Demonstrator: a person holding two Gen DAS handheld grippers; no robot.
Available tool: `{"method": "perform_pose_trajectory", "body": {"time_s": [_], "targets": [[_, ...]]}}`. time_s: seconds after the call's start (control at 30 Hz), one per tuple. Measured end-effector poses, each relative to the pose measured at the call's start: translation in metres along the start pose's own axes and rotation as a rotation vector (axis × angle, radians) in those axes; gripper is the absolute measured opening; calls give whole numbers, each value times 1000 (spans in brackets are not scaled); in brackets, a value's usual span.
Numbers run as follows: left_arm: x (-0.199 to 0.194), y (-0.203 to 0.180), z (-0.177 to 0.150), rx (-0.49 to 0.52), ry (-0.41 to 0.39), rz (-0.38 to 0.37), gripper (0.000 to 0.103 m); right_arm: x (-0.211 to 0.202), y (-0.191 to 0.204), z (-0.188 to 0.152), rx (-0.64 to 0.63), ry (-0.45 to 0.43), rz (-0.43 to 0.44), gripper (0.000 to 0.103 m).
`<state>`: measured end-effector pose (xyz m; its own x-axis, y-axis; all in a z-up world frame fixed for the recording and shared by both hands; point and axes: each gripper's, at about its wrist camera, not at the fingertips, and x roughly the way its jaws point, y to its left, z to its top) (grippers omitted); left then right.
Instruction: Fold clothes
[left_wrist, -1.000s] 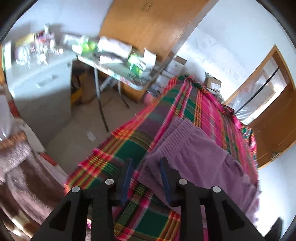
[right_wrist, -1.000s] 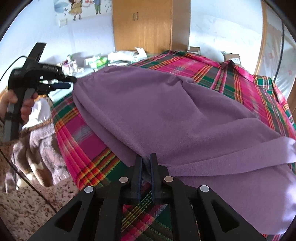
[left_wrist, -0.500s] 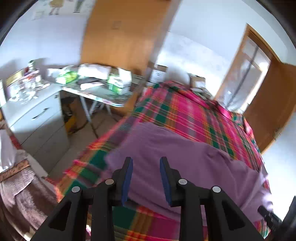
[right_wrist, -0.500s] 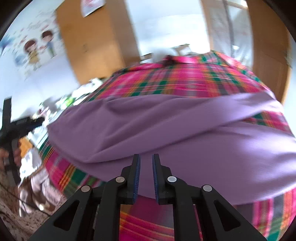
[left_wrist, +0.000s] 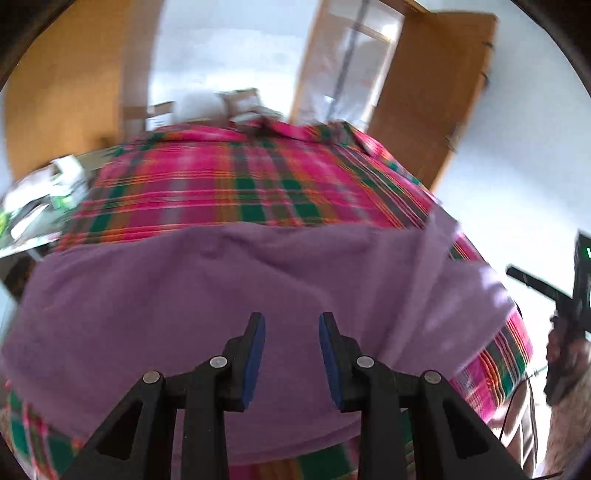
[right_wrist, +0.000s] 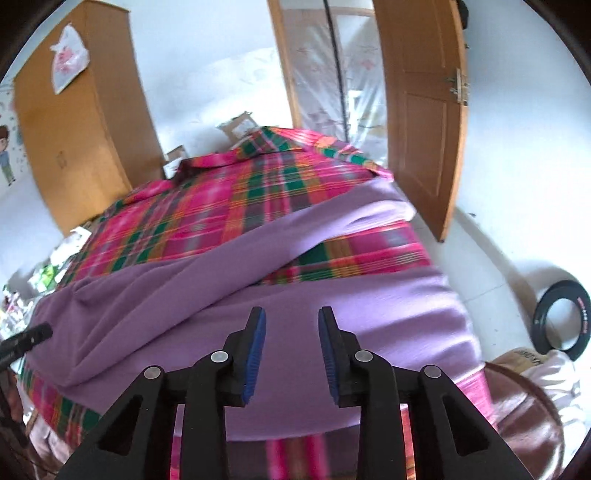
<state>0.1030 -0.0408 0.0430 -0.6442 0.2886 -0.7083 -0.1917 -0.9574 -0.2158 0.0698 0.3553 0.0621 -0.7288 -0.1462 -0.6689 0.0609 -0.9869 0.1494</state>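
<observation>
Left wrist view puts my left gripper (left_wrist: 291, 325) nearest, its blue-padded fingers (left_wrist: 255, 350) spread apart with nothing between them, hovering over the purple garment (left_wrist: 221, 295). That garment lies across the near end of the bed (left_wrist: 258, 181), on the pink and green plaid bedspread (left_wrist: 236, 188). At the right edge I see the other handheld tool (left_wrist: 554, 295), though the blur leaves its outline vague. Beyond the bed stand a wooden door (left_wrist: 424, 92) and some cardboard boxes (left_wrist: 240, 101).

From the right wrist, my right gripper (right_wrist: 291, 325) is likewise spread wide and empty above the purple garment (right_wrist: 332, 332), with one long purple fold (right_wrist: 280, 236) running diagonally over the plaid toward the far right corner. On the floor to the right lies a black ring (right_wrist: 559, 319). Farther back are a wooden wardrobe (right_wrist: 81, 122) with a plastic bag (right_wrist: 68, 57) hanging on it, and the open door (right_wrist: 421, 110).
</observation>
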Motion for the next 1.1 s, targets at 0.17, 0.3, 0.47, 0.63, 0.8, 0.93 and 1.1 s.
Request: {"method": "perform_pose_trajectory", "body": {"time_s": [0.17, 0.3, 0.47, 0.63, 0.8, 0.93, 1.1], "targets": [[23, -25, 5, 51, 41, -23, 30, 29, -14, 23, 39, 39, -15, 34], [34, -33, 9, 75, 61, -41, 30, 56, -7, 40, 42, 66, 36, 34], [43, -39, 12, 87, 83, -75, 30, 97, 10, 64, 13, 115, 59, 35], [53, -45, 12, 101, 120, -112, 30, 139, 16, 84, 1, 176, 67, 35], [57, -53, 6, 121, 149, -148, 30, 164, 15, 101, 40, 213, 46, 35], [60, -54, 6, 120, 157, -159, 30, 173, 15, 109, 53, 244, 8, 35], [61, -56, 9, 128, 161, -190, 30, 185, 17, 116, 34, 282, -48, 35]]}}
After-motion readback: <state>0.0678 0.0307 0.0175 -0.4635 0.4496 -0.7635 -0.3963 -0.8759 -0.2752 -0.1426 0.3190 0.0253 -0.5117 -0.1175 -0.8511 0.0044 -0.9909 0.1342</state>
